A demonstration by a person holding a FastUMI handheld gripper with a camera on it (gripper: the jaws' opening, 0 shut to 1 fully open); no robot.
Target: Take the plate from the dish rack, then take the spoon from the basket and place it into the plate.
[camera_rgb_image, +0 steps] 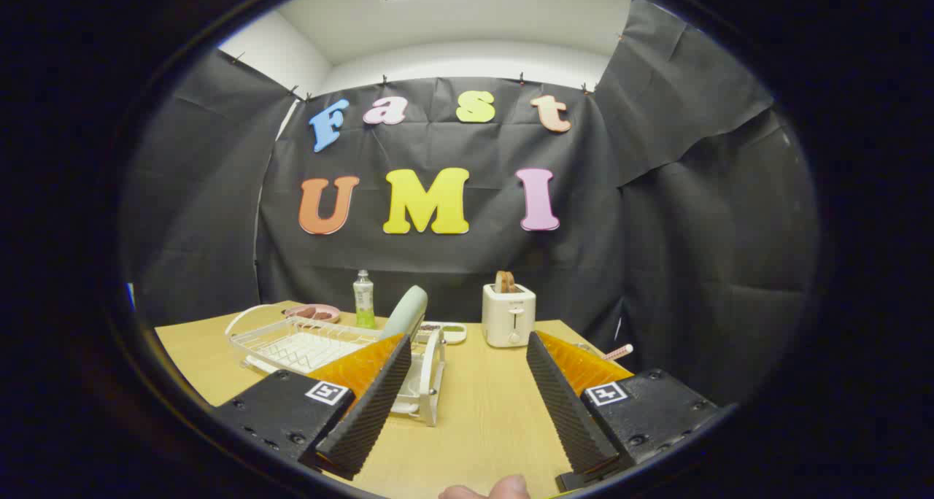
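Fingers of the gripper (467, 353) stand wide apart over the near part of a light wooden table (481, 419), with nothing between them but bare tabletop. A fingertip (503, 488) of a person's hand shows at the near edge, below the gap.

Left of the gap, partly behind the left finger, sits a white wire dish rack (306, 342). A pale green plate (406, 313) stands on edge in it, tilted, at the rack's right end — its top rises just above the left finger's tip. A white rounded piece (432, 382) of the rack, or a holder fixed to its right side, shows just beside the left finger's inner face; whether this is the basket, and whether a spoon lies in it, I cannot tell.

Farther back, a clear bottle (363, 300) with a green label stands upright behind the rack. To its left lies a pink plate (314, 313) with dark pieces of food on it. A small white tray (445, 330) with dark and green contents sits between the green plate and a white toaster (508, 315), which holds slices of bread in its slots and stands far of the gap, a little right of centre. A pink-tipped stick-like object (619, 351) pokes out beyond the right finger — too small to name.
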